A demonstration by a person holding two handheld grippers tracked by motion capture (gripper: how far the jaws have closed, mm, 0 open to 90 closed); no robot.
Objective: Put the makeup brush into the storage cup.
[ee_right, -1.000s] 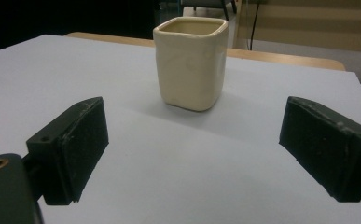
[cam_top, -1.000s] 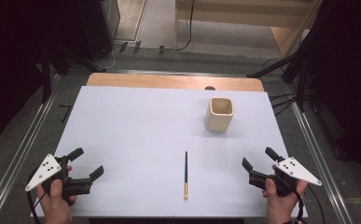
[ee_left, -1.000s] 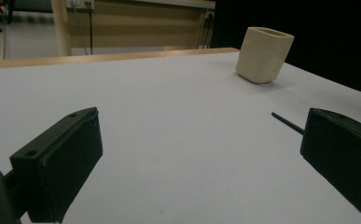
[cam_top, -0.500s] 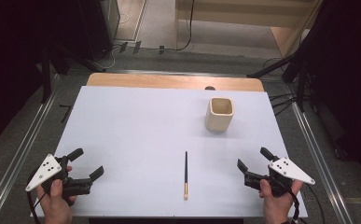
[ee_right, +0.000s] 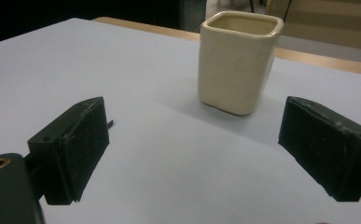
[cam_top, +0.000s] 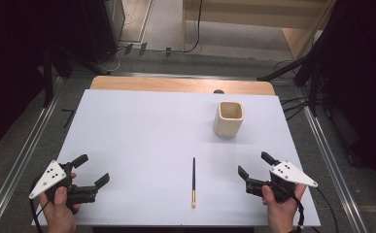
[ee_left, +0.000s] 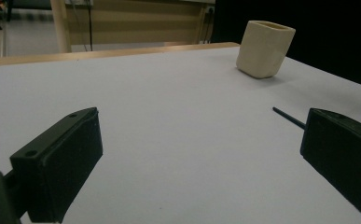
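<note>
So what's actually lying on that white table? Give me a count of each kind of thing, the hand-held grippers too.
Cream cup: 1
Thin dark stick with a pale tip: 1
Hand-held grippers, left gripper and right gripper, both open and holding nothing: 2
Total: 4

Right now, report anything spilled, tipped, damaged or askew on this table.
Nothing stands out. The cream cup stands upright, the thin dark stick lies flat on the white table, and both the left gripper and right gripper are open and empty.
</note>
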